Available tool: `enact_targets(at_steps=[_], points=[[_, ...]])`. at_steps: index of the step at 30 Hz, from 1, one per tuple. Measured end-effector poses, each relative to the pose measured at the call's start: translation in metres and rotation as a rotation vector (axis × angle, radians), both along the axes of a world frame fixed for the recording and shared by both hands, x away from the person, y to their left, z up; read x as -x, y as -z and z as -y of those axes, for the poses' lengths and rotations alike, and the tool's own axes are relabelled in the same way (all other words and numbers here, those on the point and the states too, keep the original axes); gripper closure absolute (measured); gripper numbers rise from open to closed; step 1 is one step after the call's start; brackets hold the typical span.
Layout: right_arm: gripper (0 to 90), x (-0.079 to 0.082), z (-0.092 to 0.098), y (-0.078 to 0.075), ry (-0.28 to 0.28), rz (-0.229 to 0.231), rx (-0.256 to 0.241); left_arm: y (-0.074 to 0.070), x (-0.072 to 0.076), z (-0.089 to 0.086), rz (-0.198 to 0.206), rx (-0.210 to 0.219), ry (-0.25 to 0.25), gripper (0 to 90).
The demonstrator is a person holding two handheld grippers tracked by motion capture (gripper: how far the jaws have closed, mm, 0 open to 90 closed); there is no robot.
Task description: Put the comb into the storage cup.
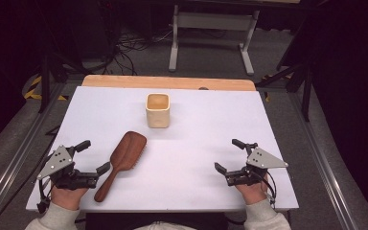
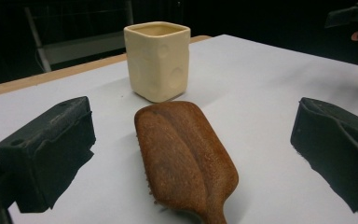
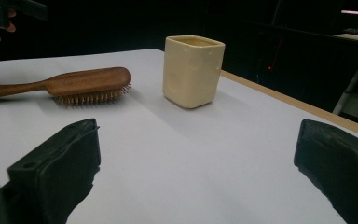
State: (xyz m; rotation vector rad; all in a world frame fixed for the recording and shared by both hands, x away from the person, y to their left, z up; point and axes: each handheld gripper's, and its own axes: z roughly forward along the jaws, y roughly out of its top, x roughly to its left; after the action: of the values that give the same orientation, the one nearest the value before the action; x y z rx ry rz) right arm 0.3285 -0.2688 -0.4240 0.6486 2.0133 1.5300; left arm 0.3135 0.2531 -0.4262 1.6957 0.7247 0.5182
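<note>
Two open jaws, one brush to lift

Best taken by the slim handle, jaws square across it, then closed slowly. Left hand-held gripper (image 1: pixel 91 157) near the table (image 1: pixel 278 124) edge, jaws wide apart, empty. Just beside its right jaw: brown wooden paddle hairbrush (image 1: pixel 121 164), bristles down, handle toward the person. Right hand-held gripper (image 1: pixel 229 155) likewise spread and empty, well apart. Farther off, cream square ceramic cup (image 1: pixel 157 110), upright.

Sitting far-centre on the table (image 1: pixel 268 124): the cup (image 1: pixel 157 110). Lying just nearer and left of it, bristles down: the hairbrush (image 1: pixel 122 162), handle pointing at the near edge. Flanking both, well apart: left gripper (image 1: pixel 92 157), right gripper (image 1: pixel 229 155).
</note>
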Motion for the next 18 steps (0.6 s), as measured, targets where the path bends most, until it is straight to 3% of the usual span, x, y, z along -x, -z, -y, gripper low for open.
enact_targets(at_steps=[6,12,18], points=[[1.4,0.000,0.000,0.000,0.003,-0.007,-0.006,-0.007,-0.004,0.009,-0.005,-0.027,0.018,1.0],[1.4,-0.001,0.000,0.000,0.000,-0.006,-0.010,-0.012,-0.007,0.018,-0.018,-0.051,0.072,1.8],[1.4,-0.001,0.000,0.001,-0.008,-0.004,-0.008,-0.015,-0.010,0.025,-0.025,-0.042,0.105,2.1]])
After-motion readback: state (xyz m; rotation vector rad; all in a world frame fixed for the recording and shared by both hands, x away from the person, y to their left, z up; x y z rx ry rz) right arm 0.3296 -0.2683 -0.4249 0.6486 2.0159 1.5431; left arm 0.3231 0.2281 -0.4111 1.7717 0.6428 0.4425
